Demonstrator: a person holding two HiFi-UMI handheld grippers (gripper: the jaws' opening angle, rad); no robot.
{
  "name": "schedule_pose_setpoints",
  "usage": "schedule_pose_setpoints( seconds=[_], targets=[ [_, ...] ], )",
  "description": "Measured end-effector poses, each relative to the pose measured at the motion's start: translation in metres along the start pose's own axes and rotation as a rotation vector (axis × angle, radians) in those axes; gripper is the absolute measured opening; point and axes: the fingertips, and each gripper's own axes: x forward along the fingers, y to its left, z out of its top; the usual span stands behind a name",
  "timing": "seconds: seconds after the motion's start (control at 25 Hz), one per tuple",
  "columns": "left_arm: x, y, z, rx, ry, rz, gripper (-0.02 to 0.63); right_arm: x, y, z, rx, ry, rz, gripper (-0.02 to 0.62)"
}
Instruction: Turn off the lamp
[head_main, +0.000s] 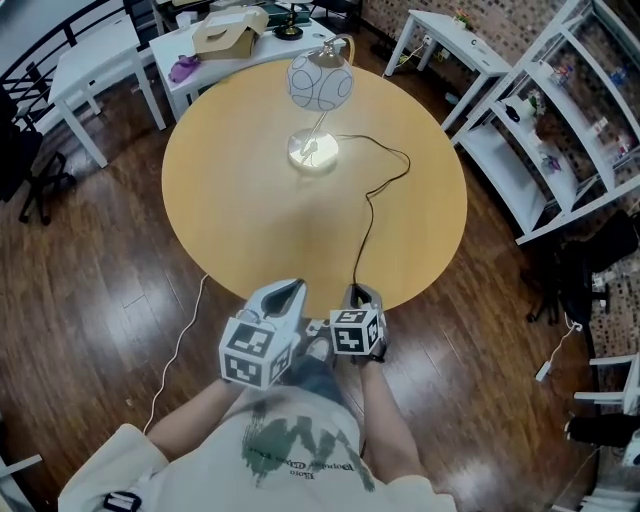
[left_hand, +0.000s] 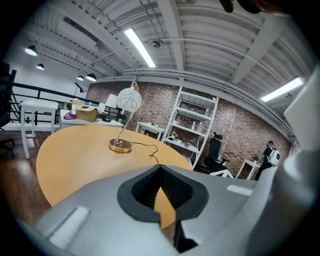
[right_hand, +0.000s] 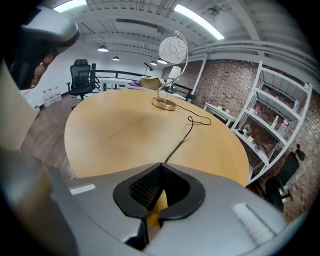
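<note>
Right now we hold both tongs low, by the near edge of the round table (head_main: 240, 230). The left tongs (head_main: 291, 289) are closed tight with nothing in them. The right tongs (head_main: 362, 293) are closed and empty too. The lamp (head_main: 320, 84) stands far away, on the other side of the table, with its white ball shade over a shiny gold foot. We think it is lit, since the foot glows bright, but it is hard to be sure from here. Its black cord (head_main: 368, 215) runs across the table to the near edge, just beside the right tongs.

What could go wrong? The lamp is tall and thin, so a hard push could tip it over. If the tongs catch the cord, a pull could drag the lamp. We cannot see the switch, so we may poke the wrong spot.

Nothing sits on the table between us and the lamp. Behind it are white tables (head_main: 100, 50) with a box (head_main: 228, 35), and a white shelf (head_main: 560, 120) stands off to the right.
</note>
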Motion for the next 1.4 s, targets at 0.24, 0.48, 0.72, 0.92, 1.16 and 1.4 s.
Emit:
schedule_pose_setpoints(
  seconds=[0.24, 0.48, 0.72, 0.92, 1.16, 1.4],
  targets=[
    [-0.012, 0.001, 0.004, 0.0, -0.015, -0.002, -0.005, -0.019, -0.002, 0.013, 0.057, -0.071, -0.014, 0.0],
    [-0.026, 0.002, 0.001, -0.013, -0.02, -0.026, -0.005, -0.053, 0.015, 0.032, 0.117, -0.134, 0.007, 0.0],
    [-0.041, 0.007, -0.001, -0.033, -0.032, -0.021, -0.005, -0.094, 0.035, 0.062, 0.181, -0.228, 0.054, -0.001],
    [-0.057, 0.007, 0.0, -0.036, -0.046, -0.006, -0.005, -0.127, 0.054, 0.086, 0.239, -0.31, 0.122, -0.002],
    [-0.078, -0.005, 0.004, -0.027, -0.085, 0.014, -0.005, -0.181, 0.073, 0.11, 0.274, -0.437, 0.218, -0.002],
    [-0.1, -0.037, 0.008, 0.005, -0.127, 0.015, -0.005, -0.232, 0.081, 0.107, 0.254, -0.528, 0.262, -0.002]
  ],
)
